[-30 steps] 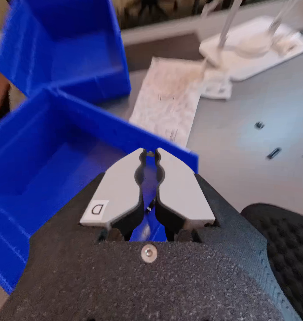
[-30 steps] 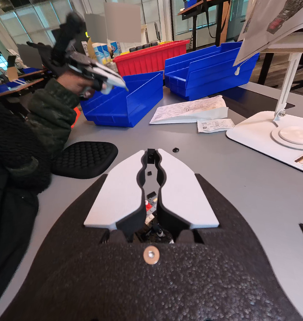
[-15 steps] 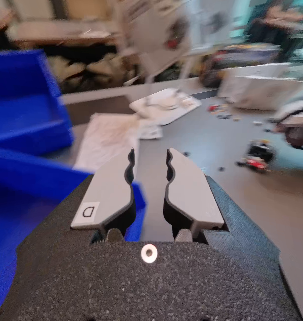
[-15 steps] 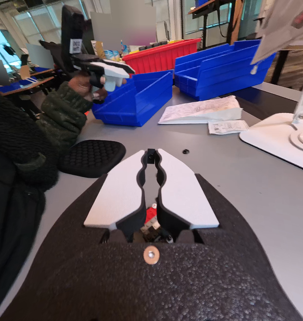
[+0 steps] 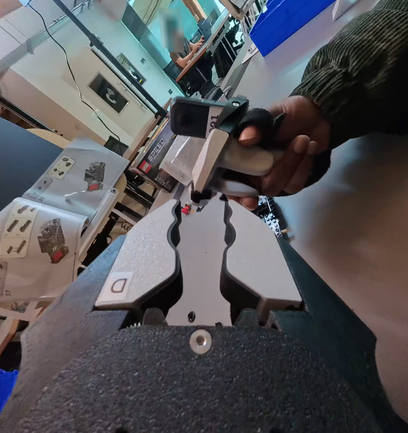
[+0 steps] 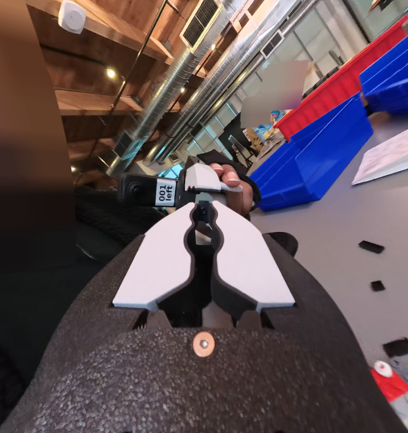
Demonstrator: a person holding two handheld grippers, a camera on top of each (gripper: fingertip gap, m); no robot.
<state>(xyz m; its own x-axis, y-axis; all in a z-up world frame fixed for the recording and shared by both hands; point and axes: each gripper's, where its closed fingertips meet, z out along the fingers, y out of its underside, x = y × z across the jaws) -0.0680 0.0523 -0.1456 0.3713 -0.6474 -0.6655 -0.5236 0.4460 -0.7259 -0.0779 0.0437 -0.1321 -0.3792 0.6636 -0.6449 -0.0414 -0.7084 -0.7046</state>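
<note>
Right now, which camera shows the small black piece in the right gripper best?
The right wrist view: the small black piece sits sharp and close, pinched at the right gripper's fingertips. The left wrist view shows it only as a blurred dark bit at that gripper's tip.

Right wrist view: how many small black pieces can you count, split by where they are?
Loose black pieces on the grey table: 3
Black piece pinched at the right gripper tips: 1
Total: 4
</note>
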